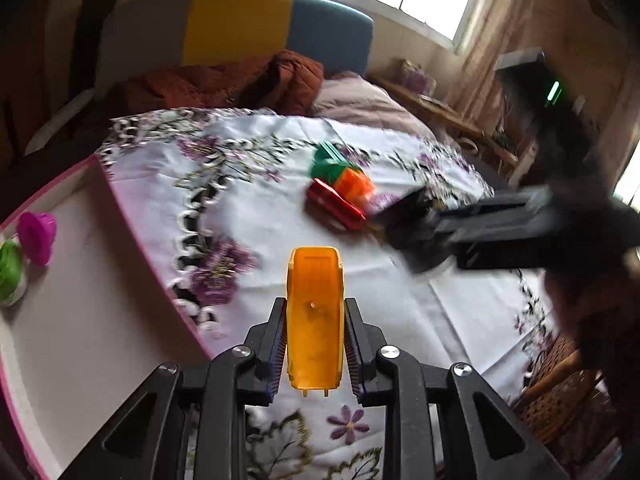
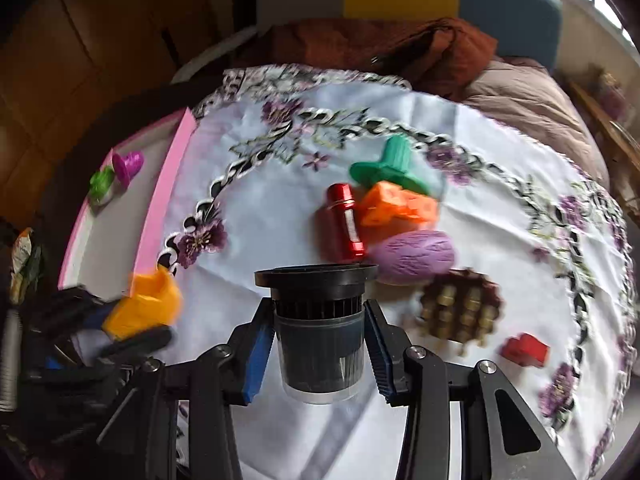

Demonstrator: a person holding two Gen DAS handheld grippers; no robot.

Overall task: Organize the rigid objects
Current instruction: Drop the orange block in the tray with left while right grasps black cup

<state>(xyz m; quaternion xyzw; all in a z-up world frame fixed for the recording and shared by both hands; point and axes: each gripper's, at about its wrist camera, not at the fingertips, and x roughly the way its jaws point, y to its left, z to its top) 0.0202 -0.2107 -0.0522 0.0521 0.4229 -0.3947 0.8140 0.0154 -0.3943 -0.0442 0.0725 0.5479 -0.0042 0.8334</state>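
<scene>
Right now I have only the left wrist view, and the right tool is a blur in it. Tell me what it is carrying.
Observer: The right tool is shut on a black ribbed cylinder with a wide flange at its far end.
Operator: Report anything near the toy pile that my view misses.
Observer: A purple oval piece lies right beside the red tube, on its right in the right wrist view.
Operator: Keep going past that.
Observer: A brown piece studded with brass pins lies on the cloth just in front of the purple one.
</scene>
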